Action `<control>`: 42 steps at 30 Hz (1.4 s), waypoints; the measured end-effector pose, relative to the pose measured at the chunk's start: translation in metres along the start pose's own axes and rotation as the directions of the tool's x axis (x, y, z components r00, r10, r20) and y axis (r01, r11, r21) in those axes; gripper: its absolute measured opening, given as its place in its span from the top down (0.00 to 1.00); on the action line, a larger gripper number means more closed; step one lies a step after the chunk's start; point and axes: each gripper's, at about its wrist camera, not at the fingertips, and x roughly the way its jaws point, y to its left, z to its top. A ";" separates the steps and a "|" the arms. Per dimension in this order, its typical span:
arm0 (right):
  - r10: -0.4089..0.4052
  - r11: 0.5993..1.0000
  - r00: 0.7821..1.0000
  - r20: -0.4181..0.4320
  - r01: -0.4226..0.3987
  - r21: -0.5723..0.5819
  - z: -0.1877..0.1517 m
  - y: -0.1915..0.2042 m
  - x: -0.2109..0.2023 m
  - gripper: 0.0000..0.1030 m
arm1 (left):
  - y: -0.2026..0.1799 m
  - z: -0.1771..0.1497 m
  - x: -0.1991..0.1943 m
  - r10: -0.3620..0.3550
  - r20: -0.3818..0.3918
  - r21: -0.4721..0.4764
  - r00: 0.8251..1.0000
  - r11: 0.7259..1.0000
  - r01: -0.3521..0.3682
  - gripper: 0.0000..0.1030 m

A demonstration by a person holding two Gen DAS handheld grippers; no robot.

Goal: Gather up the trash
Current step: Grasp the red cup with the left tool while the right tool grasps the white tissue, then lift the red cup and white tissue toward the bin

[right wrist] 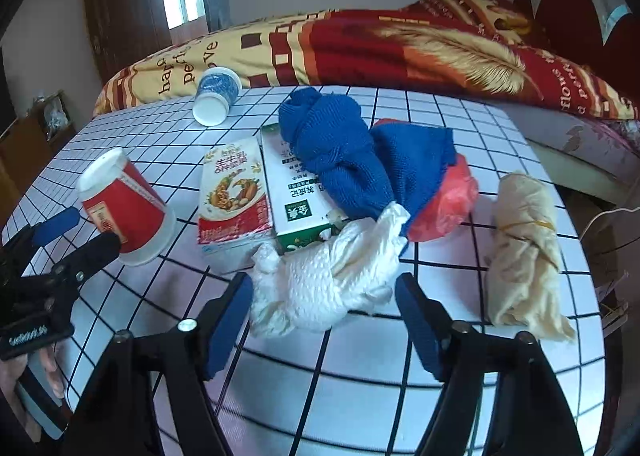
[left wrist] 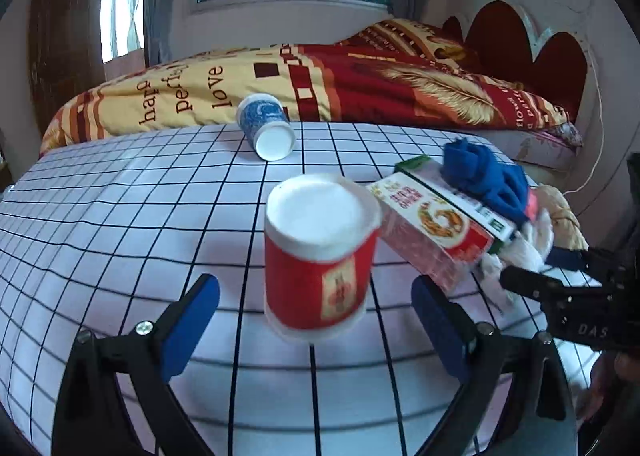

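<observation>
A red paper cup (left wrist: pixel 320 256) (right wrist: pixel 124 207) stands upside down on the checked tablecloth (left wrist: pixel 120 215). My left gripper (left wrist: pixel 316 330) (right wrist: pixel 74 234) is open, its blue pads either side of the cup, not touching. My right gripper (right wrist: pixel 324 320) (left wrist: pixel 532 268) is open around crumpled white tissue (right wrist: pixel 332 276) (left wrist: pixel 532 240). Behind it lie a red carton (right wrist: pixel 234 195) (left wrist: pixel 432 232), a green-white carton (right wrist: pixel 296 199) (left wrist: pixel 460 191), blue cloth (right wrist: pixel 340 147) (left wrist: pixel 488 175) and a red plastic bag (right wrist: pixel 448 199). A blue-white cup (left wrist: pixel 268 127) (right wrist: pixel 214 95) lies on its side at the far edge.
A beige cloth bundle (right wrist: pixel 524 244) tied with a rubber band lies on the right of the table. A bed with a red and yellow quilt (left wrist: pixel 320 79) runs behind the table. A white cable (right wrist: pixel 608 211) hangs off to the right.
</observation>
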 end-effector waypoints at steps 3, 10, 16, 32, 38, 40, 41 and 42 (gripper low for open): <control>0.023 1.000 1.000 -0.008 -0.023 0.003 0.002 -0.001 0.005 0.41 | 0.003 0.006 0.010 -0.003 -0.034 -0.003 0.999 1.000 0.003 0.10; 0.065 0.998 0.998 0.003 -0.065 -0.006 -0.002 0.002 0.005 0.66 | 0.001 0.009 0.019 -0.066 -0.089 -0.005 0.994 0.998 0.066 0.41; 0.043 0.999 0.995 0.092 -0.040 -0.036 -0.013 0.008 -0.028 0.67 | -0.012 -0.005 -0.016 -0.067 -0.005 0.048 0.998 0.997 0.068 0.42; -0.059 0.998 0.972 0.228 0.060 0.005 -0.089 -0.026 -0.133 0.67 | -0.081 -0.044 -0.092 -0.169 0.052 0.164 0.984 0.974 0.159 0.42; -0.100 0.995 0.961 0.259 0.089 0.052 -0.125 -0.051 -0.176 0.67 | -0.107 -0.060 -0.116 -0.217 0.049 0.193 0.975 0.960 0.204 0.42; -0.116 0.992 0.957 0.268 0.101 0.070 -0.136 -0.060 -0.189 0.67 | -0.116 -0.065 -0.120 -0.233 0.044 0.206 0.972 0.954 0.219 0.42; -0.123 0.991 0.955 0.270 0.105 0.079 -0.141 -0.064 -0.195 0.67 | -0.122 -0.069 -0.123 -0.240 0.040 0.208 0.970 0.951 0.227 0.42; -0.134 0.989 0.953 0.272 0.113 0.092 -0.147 -0.070 -0.202 0.67 | -0.126 -0.071 -0.124 -0.251 0.035 0.211 0.967 0.948 0.238 0.42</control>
